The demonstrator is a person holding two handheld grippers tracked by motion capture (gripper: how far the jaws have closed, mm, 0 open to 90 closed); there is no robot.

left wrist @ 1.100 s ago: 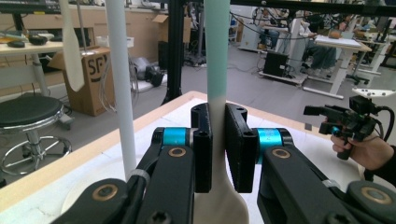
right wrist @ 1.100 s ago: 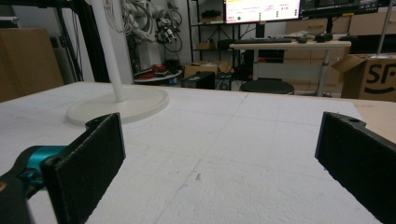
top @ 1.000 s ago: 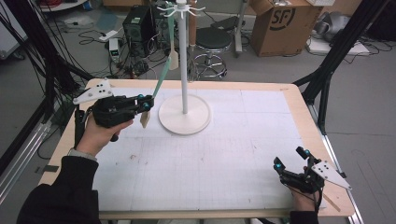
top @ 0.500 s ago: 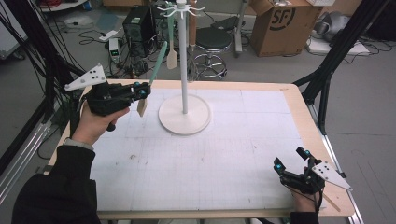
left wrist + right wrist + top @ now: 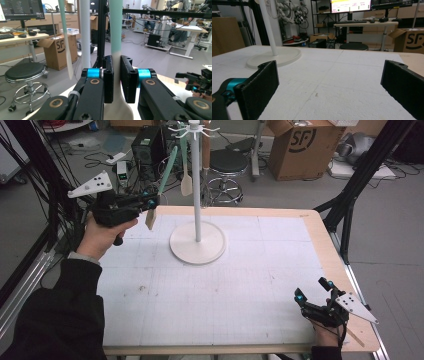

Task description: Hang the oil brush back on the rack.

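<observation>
Presently itemised: left gripper (image 5: 150, 206), upper left of the high view, held in the person's left hand (image 5: 102, 234) above the table's (image 5: 280, 285) far left corner; its fingers (image 5: 108, 78) are closed on a spatula (image 5: 161, 185) with a mint-green handle and a pale wooden blade, pinched where green meets wood. The spatula slants upward to the right toward the hooks at the top of the white utensil stand (image 5: 196, 185), its blade hanging clear of the table just below the fingers. A second wooden spatula (image 5: 186, 182) hangs from the stand's upper hooks, just beside the pole; whether the held spatula's top touches a hook cannot be told. Stand base (image 5: 197, 244), a round white disc, sits at upper centre of the table. Right gripper (image 5: 311, 296), lower right of the high view, rests low at the table's near right corner, fingers (image 5: 260, 86) spread wide apart with nothing between them. Background, upper frame: black stool (image 5: 231, 162), cardboard box (image 5: 300, 142).
</observation>
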